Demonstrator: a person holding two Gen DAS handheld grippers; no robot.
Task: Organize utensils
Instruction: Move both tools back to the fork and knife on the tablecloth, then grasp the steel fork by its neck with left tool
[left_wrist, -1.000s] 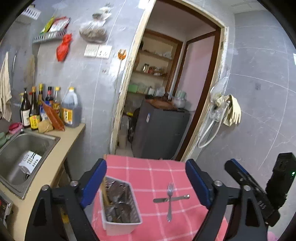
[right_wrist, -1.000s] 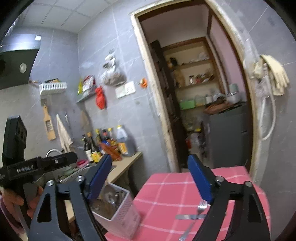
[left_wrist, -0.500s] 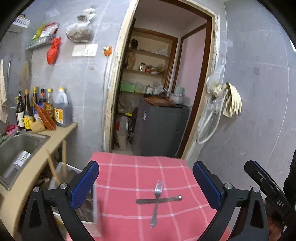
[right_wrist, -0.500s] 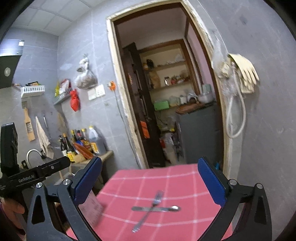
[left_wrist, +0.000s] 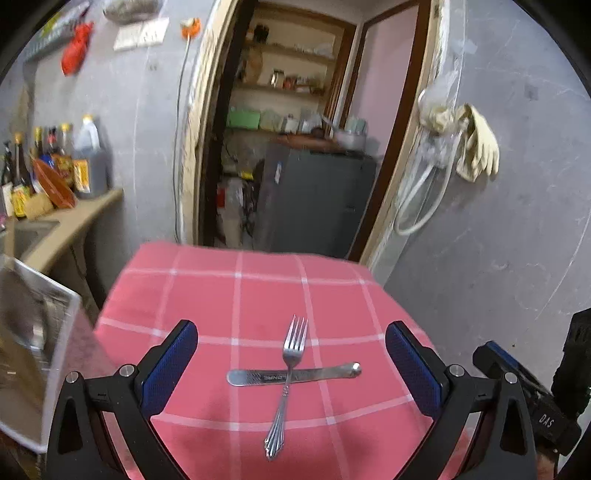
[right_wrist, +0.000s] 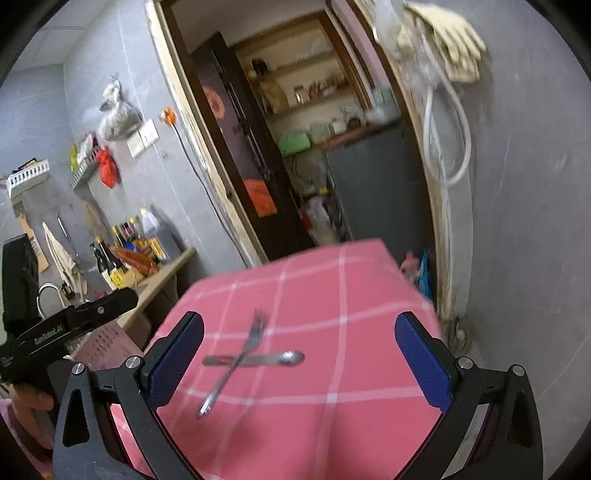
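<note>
A steel fork (left_wrist: 290, 354) lies across a table knife (left_wrist: 325, 372) on the pink checked tablecloth (left_wrist: 236, 295). My left gripper (left_wrist: 291, 330) hangs open above them, its blue pads wide on either side of the pair and touching nothing. In the right wrist view, the fork (right_wrist: 243, 349) and the knife (right_wrist: 280, 357) lie between the spread fingers of my right gripper (right_wrist: 300, 319), which is also open and empty. A white utensil bin (left_wrist: 55, 325) stands at the table's left edge, blurred, with dark utensils inside.
A counter with sauce bottles (left_wrist: 74, 166) and a sink runs along the left wall. Behind the table is an open doorway with a grey fridge (left_wrist: 314, 199). Gloves (left_wrist: 476, 147) and a hose hang on the right wall. A hand holds the left gripper's handle (right_wrist: 74, 321).
Both grippers have come down and forward toward the table, and the fork and knife now look larger and closer. The bin has slid to the left edge. Both jaws spread slightly wider.
</note>
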